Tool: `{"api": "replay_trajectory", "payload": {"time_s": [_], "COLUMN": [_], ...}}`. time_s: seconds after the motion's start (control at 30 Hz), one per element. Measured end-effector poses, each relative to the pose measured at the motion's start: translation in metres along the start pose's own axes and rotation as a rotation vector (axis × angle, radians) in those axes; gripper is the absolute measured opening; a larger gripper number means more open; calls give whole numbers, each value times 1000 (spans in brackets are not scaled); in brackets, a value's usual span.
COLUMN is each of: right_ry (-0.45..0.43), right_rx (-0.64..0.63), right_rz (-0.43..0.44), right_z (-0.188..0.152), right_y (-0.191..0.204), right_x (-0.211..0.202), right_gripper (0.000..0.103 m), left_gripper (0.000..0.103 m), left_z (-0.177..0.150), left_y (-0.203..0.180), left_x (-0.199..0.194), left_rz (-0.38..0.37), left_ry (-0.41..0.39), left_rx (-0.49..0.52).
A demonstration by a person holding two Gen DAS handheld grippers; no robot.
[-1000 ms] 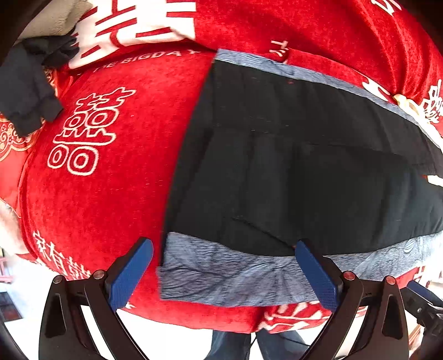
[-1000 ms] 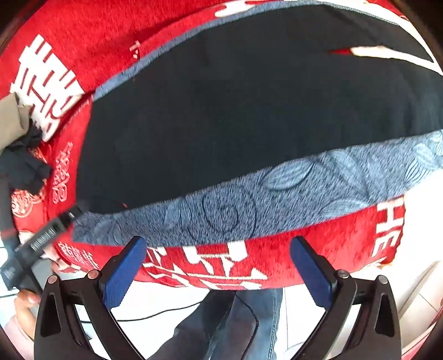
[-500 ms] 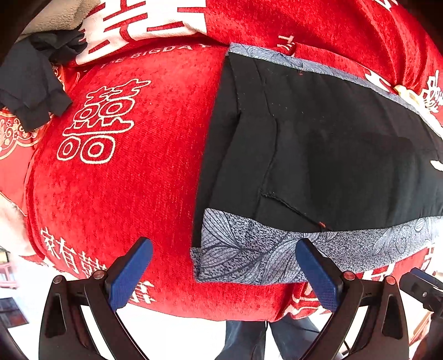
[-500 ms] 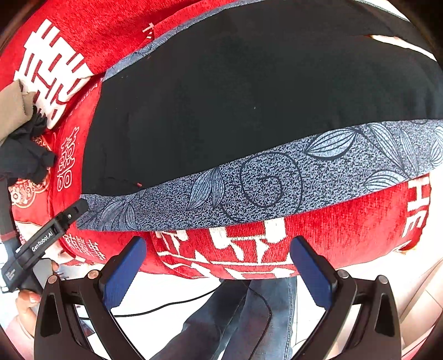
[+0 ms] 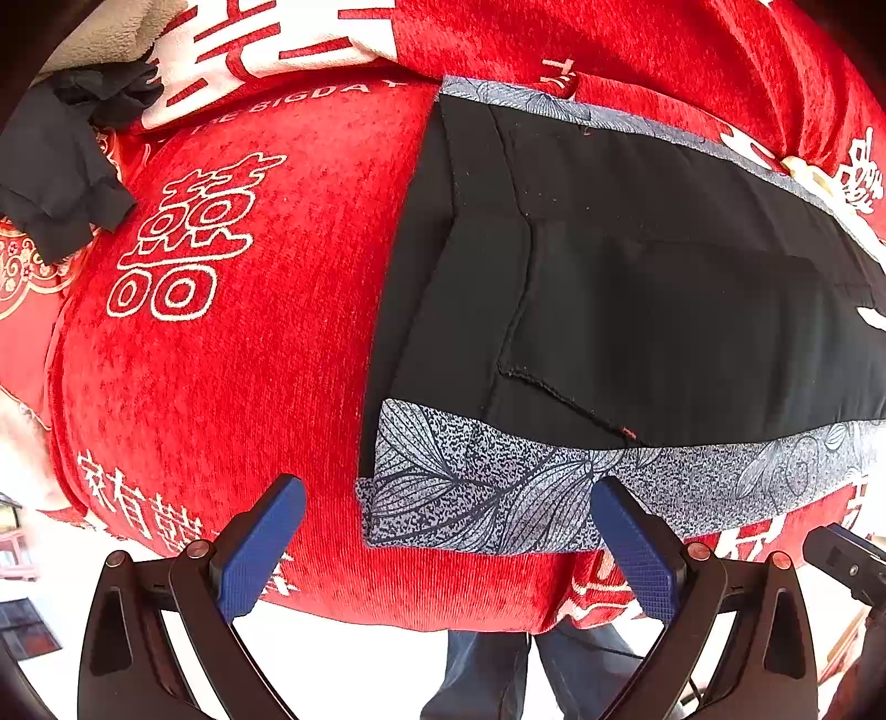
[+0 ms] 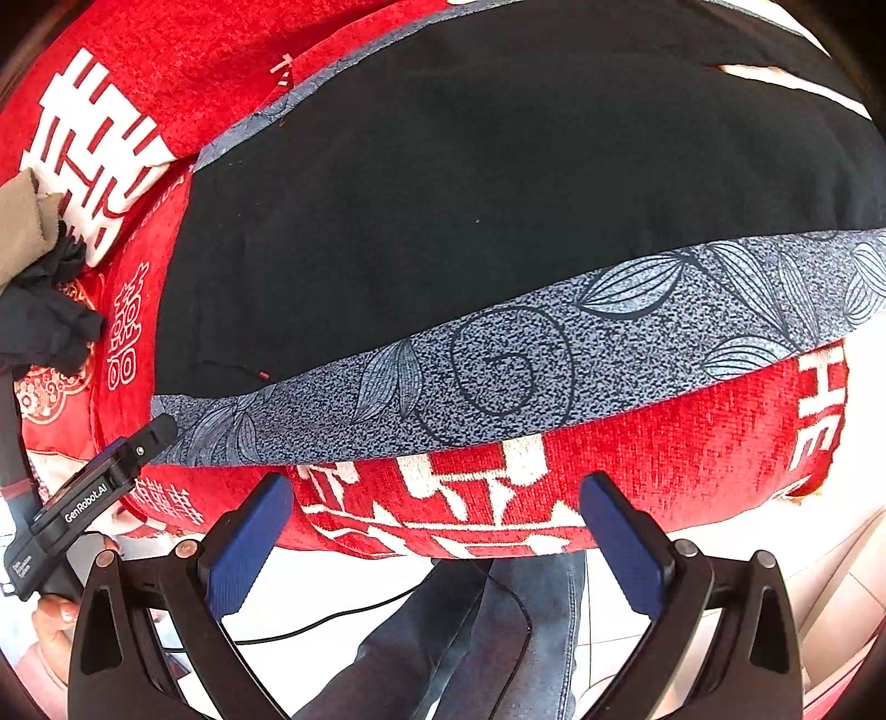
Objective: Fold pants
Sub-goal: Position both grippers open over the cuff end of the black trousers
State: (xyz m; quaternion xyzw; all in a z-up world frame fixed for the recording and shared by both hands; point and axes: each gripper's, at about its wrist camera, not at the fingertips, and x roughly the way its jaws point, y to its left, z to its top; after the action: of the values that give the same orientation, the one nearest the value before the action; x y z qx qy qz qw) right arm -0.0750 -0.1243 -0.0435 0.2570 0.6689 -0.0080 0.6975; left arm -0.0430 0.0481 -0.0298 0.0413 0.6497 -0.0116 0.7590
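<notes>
Black pants with a grey leaf-patterned side stripe lie flat on a red cloth-covered surface. One end of the pants, with a pocket seam, faces the left wrist view. My left gripper is open and empty, held above the near stripe corner. In the right wrist view the pants fill the upper frame, with the stripe along the near edge. My right gripper is open and empty over the surface's front edge. The left gripper's body shows at the lower left there.
A dark garment and a beige cloth lie at the far left of the surface. The person's jeans-clad legs and a cable show below the front edge, over a white floor.
Both grippers have drawn back from the pants, which now look smaller and lie flatter. The grey stripe corner sits farther from my left fingers. Both grippers stay open.
</notes>
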Motion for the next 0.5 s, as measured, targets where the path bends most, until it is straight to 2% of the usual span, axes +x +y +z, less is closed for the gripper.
{"api": "replay_trajectory", "payload": {"time_s": [0.5], "right_ry": [-4], "right_rx": [8], "right_rz": [7], "right_z": [1], "right_y": [-10], "right_x": [-1], "right_gripper": [103], "left_gripper": [103], "left_z": [0], "left_y": [-12], "left_x": [-1], "left_rz": [2], "left_ry": [8], "left_rx": [10]}}
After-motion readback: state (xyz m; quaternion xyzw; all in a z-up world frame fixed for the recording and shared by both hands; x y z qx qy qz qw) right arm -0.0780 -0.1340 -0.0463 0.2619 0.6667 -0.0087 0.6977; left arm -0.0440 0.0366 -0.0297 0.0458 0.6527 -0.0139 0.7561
